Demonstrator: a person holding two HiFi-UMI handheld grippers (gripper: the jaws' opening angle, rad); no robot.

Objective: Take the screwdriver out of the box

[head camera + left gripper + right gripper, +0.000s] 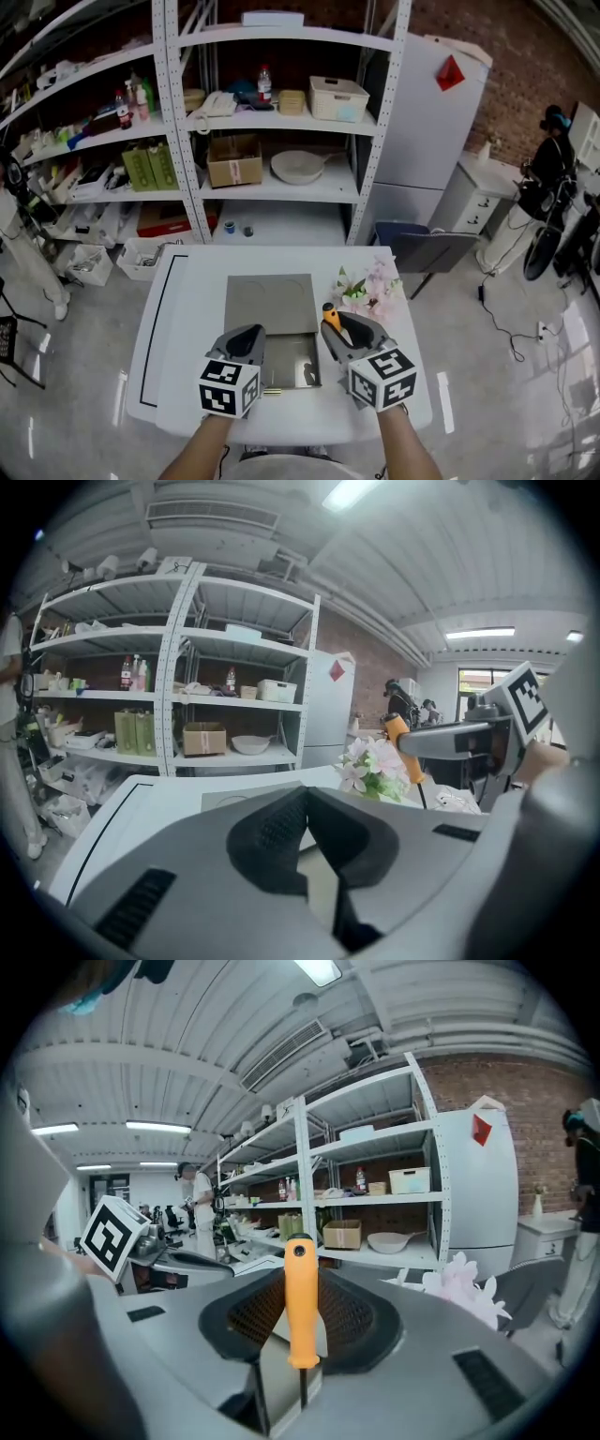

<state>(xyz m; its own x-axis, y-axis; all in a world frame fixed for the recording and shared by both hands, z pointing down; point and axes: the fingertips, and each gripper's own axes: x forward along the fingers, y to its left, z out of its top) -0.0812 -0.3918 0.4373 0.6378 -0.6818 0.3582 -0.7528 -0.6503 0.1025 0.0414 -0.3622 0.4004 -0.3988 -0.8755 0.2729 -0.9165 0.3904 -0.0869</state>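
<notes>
My right gripper (pixel 343 330) is shut on the orange-handled screwdriver (pixel 331 315), held in the air over the table to the right of the open grey box (pixel 271 304). In the right gripper view the screwdriver (pixel 301 1297) stands upright between the jaws, handle up and thin shaft pointing down. My left gripper (pixel 247 339) hovers over the box's left front part, its jaws together with nothing in them. The left gripper view shows the right gripper (pixel 450 741) off to the right with the screwdriver (pixel 400 742) sticking out of it.
A bunch of pale pink flowers (pixel 370 286) lies on the white table (pixel 187 319) just behind my right gripper. A black line (pixel 155 328) runs along the table's left side. Metal shelving (pixel 272 122), a white fridge (pixel 436 122) and a grey chair (pixel 422 248) stand beyond the table.
</notes>
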